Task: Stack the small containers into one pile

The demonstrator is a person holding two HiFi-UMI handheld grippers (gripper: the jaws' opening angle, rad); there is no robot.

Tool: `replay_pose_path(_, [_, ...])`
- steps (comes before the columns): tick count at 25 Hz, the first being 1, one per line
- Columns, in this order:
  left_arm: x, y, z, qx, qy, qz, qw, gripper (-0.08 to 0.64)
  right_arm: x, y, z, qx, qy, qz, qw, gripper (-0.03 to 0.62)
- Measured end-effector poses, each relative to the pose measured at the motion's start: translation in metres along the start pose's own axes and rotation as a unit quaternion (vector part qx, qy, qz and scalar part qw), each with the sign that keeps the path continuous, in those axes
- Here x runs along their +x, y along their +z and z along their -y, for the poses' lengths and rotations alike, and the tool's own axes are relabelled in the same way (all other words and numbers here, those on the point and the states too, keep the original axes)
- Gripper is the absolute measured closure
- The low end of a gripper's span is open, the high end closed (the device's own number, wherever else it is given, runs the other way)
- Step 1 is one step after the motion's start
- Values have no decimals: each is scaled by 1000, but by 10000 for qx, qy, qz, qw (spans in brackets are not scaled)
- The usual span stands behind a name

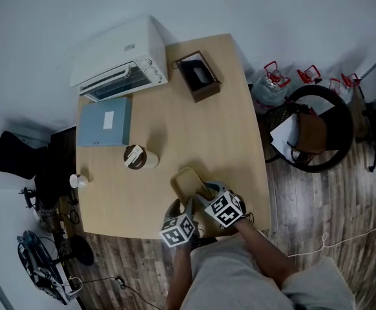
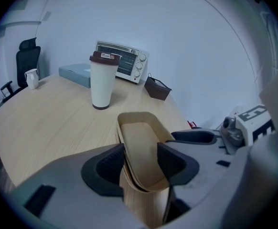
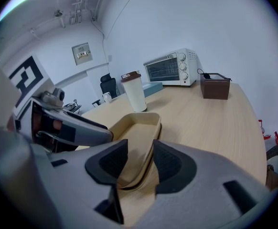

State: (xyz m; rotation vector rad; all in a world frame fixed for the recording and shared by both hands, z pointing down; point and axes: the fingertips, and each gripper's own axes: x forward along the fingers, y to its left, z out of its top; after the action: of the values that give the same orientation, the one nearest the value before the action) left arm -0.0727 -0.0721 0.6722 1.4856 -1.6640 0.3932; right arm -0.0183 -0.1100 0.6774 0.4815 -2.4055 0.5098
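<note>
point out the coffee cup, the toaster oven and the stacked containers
coffee cup (image 2: 102,85): left gripper view, on its white side
toaster oven (image 3: 162,70): right gripper view, on the glass door
stacked containers (image 1: 187,183): head view, on the top one's floor

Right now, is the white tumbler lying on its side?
No, the tumbler stands upright on the table in the left gripper view.

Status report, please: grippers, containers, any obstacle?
Left gripper, right gripper: each shut on nested containers, near end. Stack at table near edge. Lidded cup beyond, apart.
</note>
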Motion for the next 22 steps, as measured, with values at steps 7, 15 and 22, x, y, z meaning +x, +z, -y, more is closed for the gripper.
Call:
replay_pose_path(7, [-8,3,-8,-97,115,120,9998,348,-3,1,7,-7,-49,18,10000,423])
replay_pose_path(15, [-30,-7,-21,-308,282,288,9987,350,-2,-2,7,12,30,47,10000,423])
replay_pose_path(22, [-49,-13,-34,-409,333,477,9975,354,-5,-4,-4,-135,-8,-14,9999,423])
